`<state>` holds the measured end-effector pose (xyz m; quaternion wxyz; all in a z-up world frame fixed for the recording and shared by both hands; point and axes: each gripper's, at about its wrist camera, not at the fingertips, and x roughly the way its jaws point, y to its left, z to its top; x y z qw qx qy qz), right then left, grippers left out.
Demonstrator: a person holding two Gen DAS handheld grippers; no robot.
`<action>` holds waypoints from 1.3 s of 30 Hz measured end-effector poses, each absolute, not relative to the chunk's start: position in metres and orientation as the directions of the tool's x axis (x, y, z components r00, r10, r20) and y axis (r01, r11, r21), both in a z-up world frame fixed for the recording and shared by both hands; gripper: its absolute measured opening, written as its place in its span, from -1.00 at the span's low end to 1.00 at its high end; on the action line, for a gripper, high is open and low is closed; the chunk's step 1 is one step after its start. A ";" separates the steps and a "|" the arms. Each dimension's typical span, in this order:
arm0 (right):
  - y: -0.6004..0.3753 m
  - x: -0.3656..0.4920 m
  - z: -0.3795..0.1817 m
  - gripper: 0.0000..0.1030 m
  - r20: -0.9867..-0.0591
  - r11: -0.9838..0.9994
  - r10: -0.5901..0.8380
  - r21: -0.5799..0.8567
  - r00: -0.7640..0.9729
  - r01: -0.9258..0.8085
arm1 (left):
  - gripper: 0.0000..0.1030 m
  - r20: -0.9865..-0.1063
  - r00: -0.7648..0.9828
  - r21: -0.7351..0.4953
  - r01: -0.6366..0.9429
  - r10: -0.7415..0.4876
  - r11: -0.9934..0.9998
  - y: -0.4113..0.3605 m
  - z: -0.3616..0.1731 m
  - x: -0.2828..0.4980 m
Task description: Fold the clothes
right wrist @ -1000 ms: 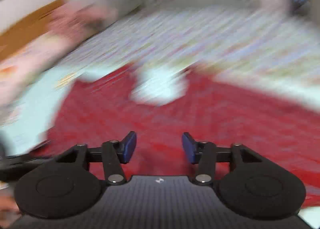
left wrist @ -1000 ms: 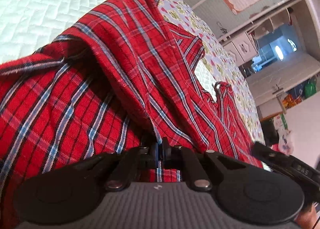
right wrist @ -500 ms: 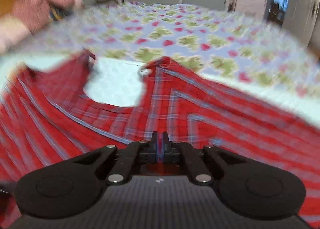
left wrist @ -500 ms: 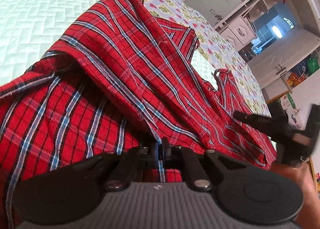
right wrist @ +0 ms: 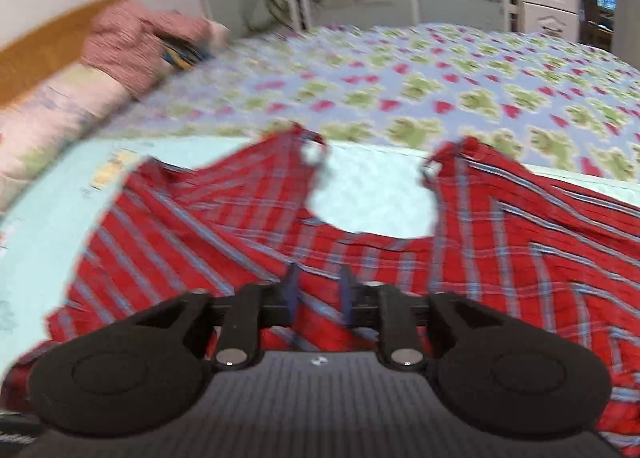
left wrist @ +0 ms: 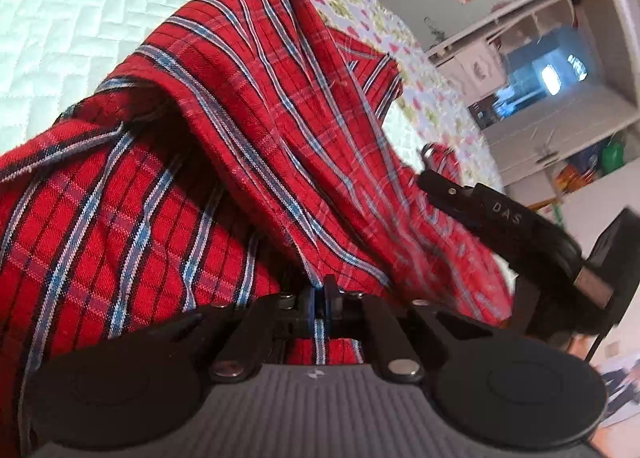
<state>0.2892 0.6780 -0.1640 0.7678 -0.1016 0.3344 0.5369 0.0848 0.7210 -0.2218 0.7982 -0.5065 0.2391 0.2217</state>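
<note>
A: Status: red plaid woven garment with blue and white stripes lies spread on the pale mint quilted bed cover, strap end toward the floral bedspread behind it. One side is lifted and bunched.

B: Left gripper?

A: Clamped tight on a fold of the plaid. Cloth runs straight through the blue pads and hangs in a ridge up from them.

B: Right gripper?

A: Jaws partly apart, they've just been opening. Plaid lies under and between the fingers, but the pads aren't pressing on it. Reads as just let go or not yet gripped; can't tell which from a blurred view.

B: Risks?

A: Main one, in my view: only one side is held. If the left hand pulls now, the whole garment probably drags across the quilt instead of folding, since nothing pins the far side.

B: And if the right closes where it is?

A: It sits mid-panel, not on an edge. Likely pinches several layers or a wrinkle, so the fold comes out skewed.

B: Anything else?

A: The left side's ridge is bunched; laying it over as is would likely trap creases. The two straps with rings lie loose at the top and could flip under. The right gripper's body also shows close by in the left view, so the two could bump if they converge.
</note>
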 end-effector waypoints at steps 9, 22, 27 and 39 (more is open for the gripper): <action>0.703 0.280 -0.146 0.00 -0.596 0.399 0.782 0.251 0.184 -0.882 | -0.87 -0.584 0.786 -0.740 -0.618 0.203 0.265 0.742 -0.221 0.076; 0.838 0.233 -0.146 0.00 -0.655 0.134 0.755 0.199 -0.030 -0.971 | -0.88 -0.577 0.807 -0.771 -0.588 0.123 0.242 0.750 -0.235 0.071; 0.854 0.235 -0.154 -0.05 -0.672 0.125 0.737 0.240 -0.072 -0.963 | -0.88 -0.570 0.816 -0.782 -0.575 0.096 0.241 0.754 -0.234 0.077; 0.893 0.213 -0.118 -0.98 -0.671 0.173 0.686 -0.225 0.281 -0.959 | -0.88 -0.584 0.810 -0.766 -0.574 0.059 0.290 0.758 -0.230 0.092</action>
